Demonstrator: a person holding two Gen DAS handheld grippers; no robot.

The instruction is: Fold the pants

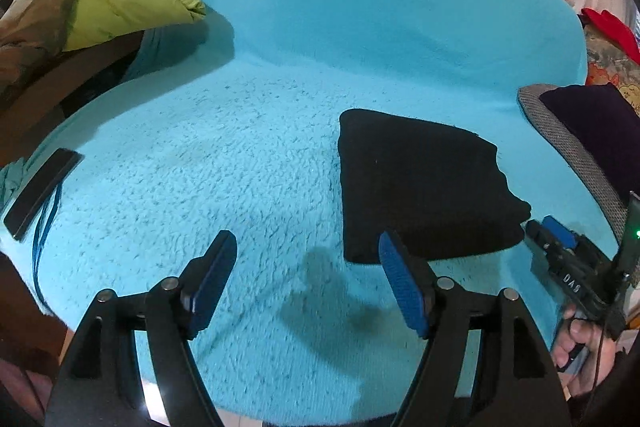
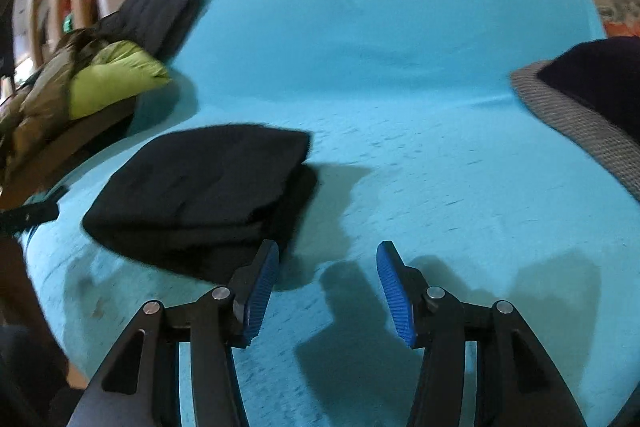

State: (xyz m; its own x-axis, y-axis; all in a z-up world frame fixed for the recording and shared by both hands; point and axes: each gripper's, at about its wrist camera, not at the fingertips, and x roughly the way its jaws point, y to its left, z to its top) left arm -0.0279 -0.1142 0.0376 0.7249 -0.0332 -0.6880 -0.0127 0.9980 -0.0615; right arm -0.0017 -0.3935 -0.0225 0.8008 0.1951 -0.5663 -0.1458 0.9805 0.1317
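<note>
- Already folded into a thick black bundle, the pants (image 1: 424, 187) lay on the turquoise fleece blanket (image 1: 240, 155).
- My left tongs (image 1: 308, 279) stood wide open with nothing between the blue pads, just beside the bundle's near edge.
- My right tongs (image 2: 328, 291) were open too, empty, with the pants to their left.
- Jackets (image 1: 100, 7) were piled at the blanket's far left, well apart from the pants.

Left gripper (image 1: 308, 267) open, empty. Right gripper (image 2: 328, 291) open, empty, angled down; hand (image 1: 580, 343) apparently gripping its handle.
</note>
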